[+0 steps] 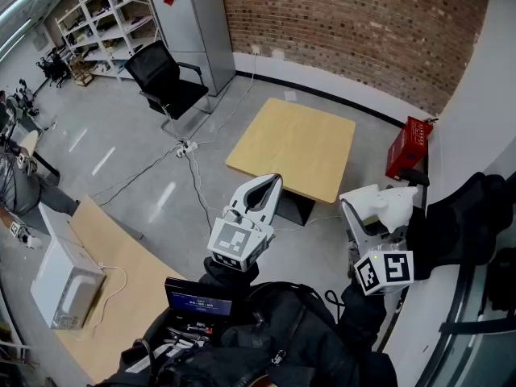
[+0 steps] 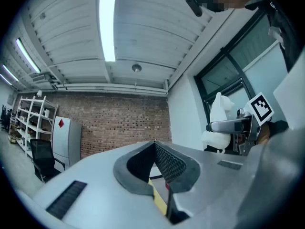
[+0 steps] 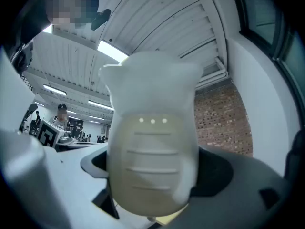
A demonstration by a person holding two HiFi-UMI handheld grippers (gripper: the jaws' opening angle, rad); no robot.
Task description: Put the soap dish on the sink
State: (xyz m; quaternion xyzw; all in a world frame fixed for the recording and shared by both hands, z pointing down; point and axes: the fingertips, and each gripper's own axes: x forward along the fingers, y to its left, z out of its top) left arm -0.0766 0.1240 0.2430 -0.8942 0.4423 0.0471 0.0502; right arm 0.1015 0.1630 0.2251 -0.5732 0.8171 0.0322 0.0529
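Note:
The soap dish [image 3: 152,142] is white and ribbed, and it fills the middle of the right gripper view. My right gripper [image 1: 385,206] is shut on it, with a jaw on each side, held up in the air at the right of the head view. There the soap dish [image 1: 397,202] shows as a white lump at the jaw tips. My left gripper [image 1: 260,193] hovers beside it to the left, its dark ribbed pads [image 2: 167,161] meeting at the tip with nothing between them. From the left gripper view, the soap dish [image 2: 218,123] shows off to the right. No sink is in view.
Below stands a light wooden table [image 1: 294,143], with a red box [image 1: 407,145] by the brick wall. A black office chair [image 1: 165,75], a grey cabinet [image 1: 193,22] and shelves [image 1: 105,14] stand at the far left. A white microwave [image 1: 64,285] sits on a wooden counter.

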